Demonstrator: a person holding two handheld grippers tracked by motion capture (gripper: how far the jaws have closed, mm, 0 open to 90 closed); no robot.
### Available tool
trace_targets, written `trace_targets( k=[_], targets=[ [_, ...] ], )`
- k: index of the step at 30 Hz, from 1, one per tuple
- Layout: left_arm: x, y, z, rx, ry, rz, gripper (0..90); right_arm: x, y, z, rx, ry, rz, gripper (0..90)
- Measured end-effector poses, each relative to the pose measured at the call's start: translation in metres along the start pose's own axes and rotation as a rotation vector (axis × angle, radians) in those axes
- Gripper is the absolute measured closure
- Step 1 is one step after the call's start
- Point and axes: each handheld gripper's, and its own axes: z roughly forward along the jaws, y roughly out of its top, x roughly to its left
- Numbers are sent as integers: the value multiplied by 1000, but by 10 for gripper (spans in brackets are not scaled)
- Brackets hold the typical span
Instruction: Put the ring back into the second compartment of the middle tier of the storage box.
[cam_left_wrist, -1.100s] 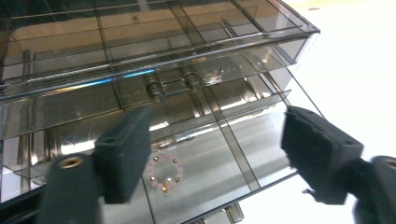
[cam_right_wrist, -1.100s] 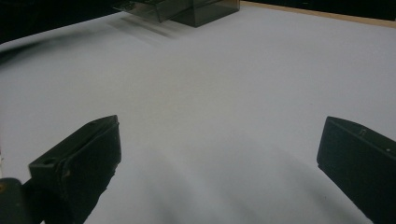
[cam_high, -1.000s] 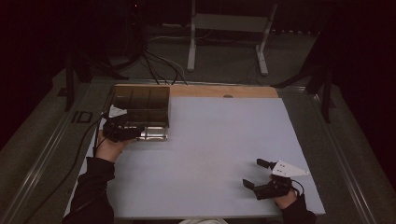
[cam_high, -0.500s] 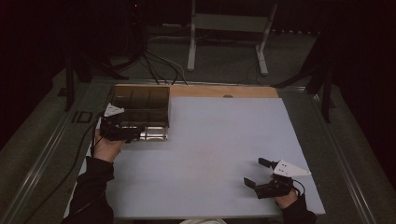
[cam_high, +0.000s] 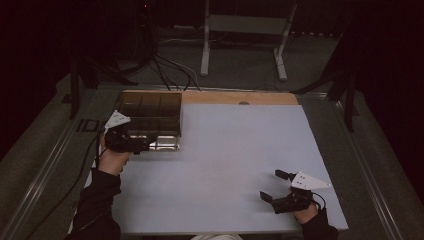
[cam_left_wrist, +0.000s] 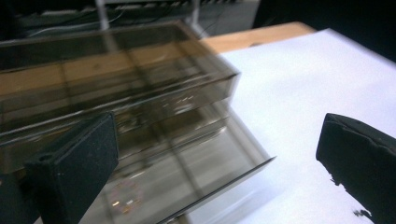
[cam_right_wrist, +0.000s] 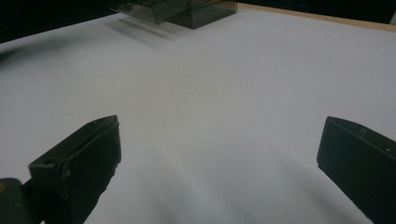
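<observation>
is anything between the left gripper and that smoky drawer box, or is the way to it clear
Nothing visible stands in the way. The left gripper sits right at the front of the tinted drawer box, and its jaws have just been opening, with nothing between them. In the left gripper view the pulled-out drawer lies directly ahead over bare white table.

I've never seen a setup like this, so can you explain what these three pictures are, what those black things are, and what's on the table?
A person sits at a table and holds a handheld two-jaw gripper in each hand. The high view looks down from above: the left gripper is by a smoky see-through plastic box with compartments, and the right gripper rests over the bare white table cover. The other two pictures come from cameras riding on the grippers, looking along their black jaws. In the left gripper view the box's bottom drawer is pulled out. The left jaws have just been opening, with nothing between them. Both grippers are open and hold nothing.
</observation>
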Motion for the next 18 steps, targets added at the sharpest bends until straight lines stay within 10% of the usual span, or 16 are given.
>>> trace_targets(
  k=[18],
  targets=[
    [-24, -23, -3, 2, 11, 58, 7, 0, 0, 0, -3, -1, 4, 0]
  ],
)
